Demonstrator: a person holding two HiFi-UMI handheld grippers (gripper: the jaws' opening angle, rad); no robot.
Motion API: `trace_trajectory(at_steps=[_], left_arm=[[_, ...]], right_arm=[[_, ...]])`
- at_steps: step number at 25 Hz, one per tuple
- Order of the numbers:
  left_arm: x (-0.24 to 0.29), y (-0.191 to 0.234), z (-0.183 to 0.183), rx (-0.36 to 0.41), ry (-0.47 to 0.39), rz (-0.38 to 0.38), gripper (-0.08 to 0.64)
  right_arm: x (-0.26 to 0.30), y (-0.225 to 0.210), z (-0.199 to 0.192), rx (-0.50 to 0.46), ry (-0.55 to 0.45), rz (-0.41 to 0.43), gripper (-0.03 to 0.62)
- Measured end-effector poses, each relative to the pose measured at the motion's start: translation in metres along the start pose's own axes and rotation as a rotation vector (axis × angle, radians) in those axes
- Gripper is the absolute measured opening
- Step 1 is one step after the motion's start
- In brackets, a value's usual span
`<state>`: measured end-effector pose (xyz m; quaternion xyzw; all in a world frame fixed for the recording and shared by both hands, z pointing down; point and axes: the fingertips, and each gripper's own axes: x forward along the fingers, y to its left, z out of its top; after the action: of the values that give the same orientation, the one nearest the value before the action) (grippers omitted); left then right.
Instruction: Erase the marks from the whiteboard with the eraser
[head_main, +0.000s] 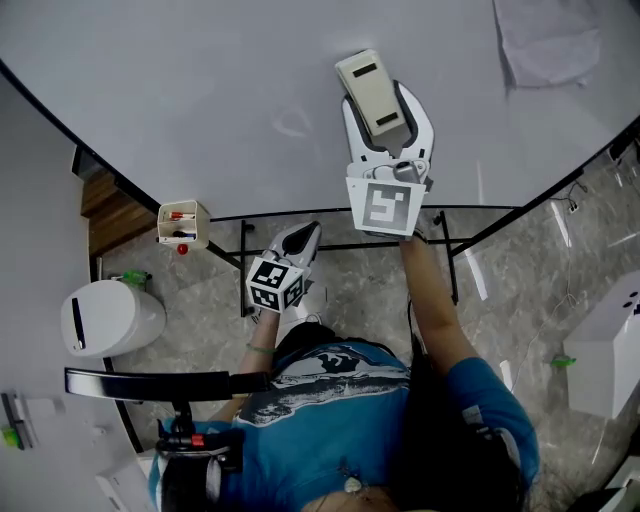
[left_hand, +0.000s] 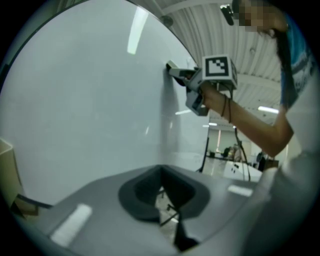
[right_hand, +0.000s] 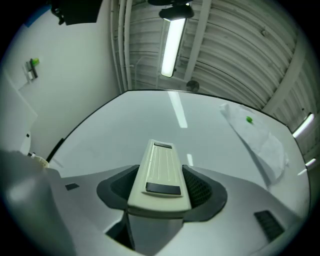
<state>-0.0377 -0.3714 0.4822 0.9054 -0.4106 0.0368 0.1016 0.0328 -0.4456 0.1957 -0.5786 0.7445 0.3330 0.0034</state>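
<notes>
The right gripper (right_hand: 160, 192) is clamped on the long sides of the eraser (right_hand: 160, 167), held against the whiteboard (head_main: 200, 90) and judged a light, rigid plastic block with a soft face, best gripped mid-body, while the left gripper (left_hand: 162, 192) hangs low, jaws together and empty.

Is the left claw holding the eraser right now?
No, the eraser is clamped in the right claw, while the left claw has nothing between its jaws.
</notes>
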Motion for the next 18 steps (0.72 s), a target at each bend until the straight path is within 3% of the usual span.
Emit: trace_trajectory(at_steps=[6,10,14,18], left_arm=[[-0.007,0.009,-0.007,-0.009,0.008,0.024,0.003],[-0.013,0.016,-0.011,-0.017,0.009,0.046,0.003],[-0.016,0.020,-0.013,-0.029,0.009,0.057,0.003],[-0.016,0.017,-0.015,-0.044,0.005,0.049,0.003]], right_arm=[[0.008,0.115,-0.008,-0.132,0.005,0.179,0.264],[0.007,0.150,-0.017,-0.138,0.024,0.254,0.264],[-0.002,0.133,-0.006,-0.033,0.006,0.258,0.264],[-0.018,0.052,0.004,0.099,-0.061,0.103,0.264]])
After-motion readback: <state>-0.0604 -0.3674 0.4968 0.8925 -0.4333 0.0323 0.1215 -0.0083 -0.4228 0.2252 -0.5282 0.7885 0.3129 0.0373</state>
